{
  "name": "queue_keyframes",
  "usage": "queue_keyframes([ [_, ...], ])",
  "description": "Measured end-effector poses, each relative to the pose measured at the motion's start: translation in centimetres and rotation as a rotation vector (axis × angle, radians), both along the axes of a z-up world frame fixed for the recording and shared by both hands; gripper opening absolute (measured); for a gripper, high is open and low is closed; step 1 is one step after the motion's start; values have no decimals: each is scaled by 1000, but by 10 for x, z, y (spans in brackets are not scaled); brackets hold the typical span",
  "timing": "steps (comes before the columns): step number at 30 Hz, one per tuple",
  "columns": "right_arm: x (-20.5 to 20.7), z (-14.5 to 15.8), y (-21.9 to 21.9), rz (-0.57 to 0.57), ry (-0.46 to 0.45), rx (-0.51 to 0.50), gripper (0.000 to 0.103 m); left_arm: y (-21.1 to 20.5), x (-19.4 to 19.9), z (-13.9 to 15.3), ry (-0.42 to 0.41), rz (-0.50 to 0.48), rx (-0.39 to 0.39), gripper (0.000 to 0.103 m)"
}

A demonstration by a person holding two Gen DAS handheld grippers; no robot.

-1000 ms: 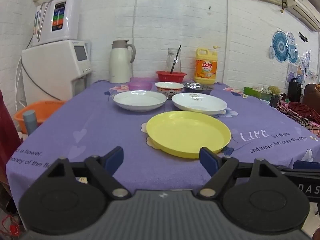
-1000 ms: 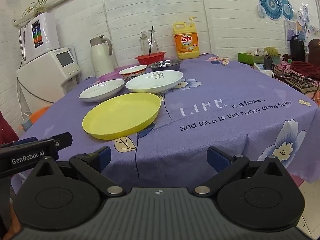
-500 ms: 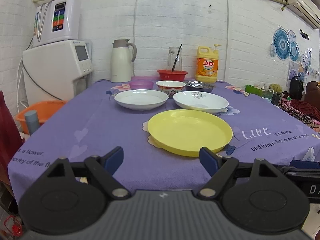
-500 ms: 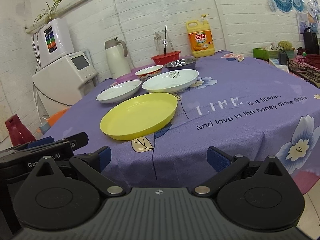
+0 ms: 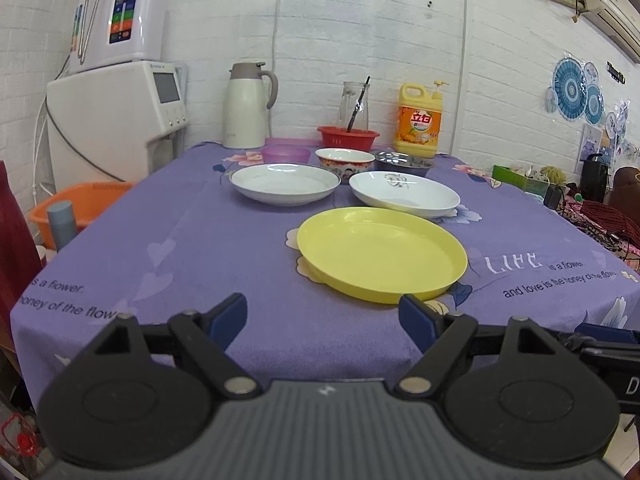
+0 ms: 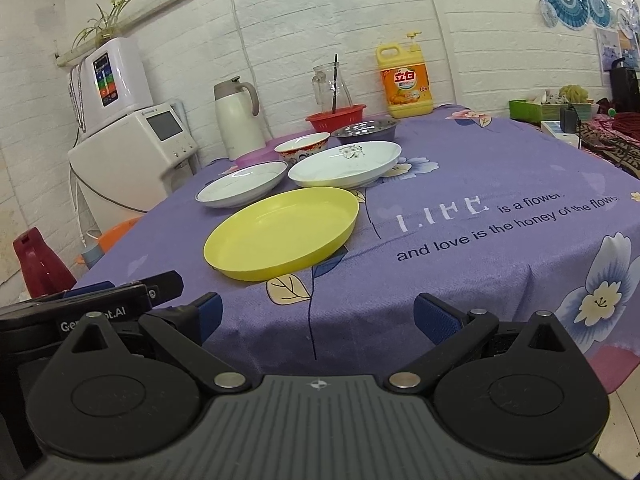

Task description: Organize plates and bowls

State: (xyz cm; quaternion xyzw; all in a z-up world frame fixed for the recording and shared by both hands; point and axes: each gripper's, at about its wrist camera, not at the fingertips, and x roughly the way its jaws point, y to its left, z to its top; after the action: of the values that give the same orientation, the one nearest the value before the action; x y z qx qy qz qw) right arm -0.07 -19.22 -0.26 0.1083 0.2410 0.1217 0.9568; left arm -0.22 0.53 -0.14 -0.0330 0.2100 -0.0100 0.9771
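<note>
Plates and bowls lie unstacked on the purple tablecloth [image 5: 192, 248], yellow plate [image 5: 382, 254] nearest, so sorting looks unstarted, with left gripper [image 5: 322, 316] and right gripper [image 6: 318, 314] both spread wide, holding nothing.

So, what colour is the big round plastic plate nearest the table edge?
Yellow, clearest in the left wrist view.

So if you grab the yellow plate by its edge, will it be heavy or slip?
The yellow plate looks like thin plastic, so probably light. Its glossy surface may slip between the pads. Its raised rim should give the fingers an edge to pinch.
</note>
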Motion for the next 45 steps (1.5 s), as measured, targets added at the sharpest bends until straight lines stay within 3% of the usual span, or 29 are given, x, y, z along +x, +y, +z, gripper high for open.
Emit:
queue_keyframes([
  [25,5,-3,-3,8,37,27,103,1,5,-3,18,-21,-32,82],
  [34,27,-9,-5,0,84,43,103,5,29,-7,45,9,11,82],
  [45,71,25,-4,-35,62,-59,103,6,70,15,69,2,6,82],
])
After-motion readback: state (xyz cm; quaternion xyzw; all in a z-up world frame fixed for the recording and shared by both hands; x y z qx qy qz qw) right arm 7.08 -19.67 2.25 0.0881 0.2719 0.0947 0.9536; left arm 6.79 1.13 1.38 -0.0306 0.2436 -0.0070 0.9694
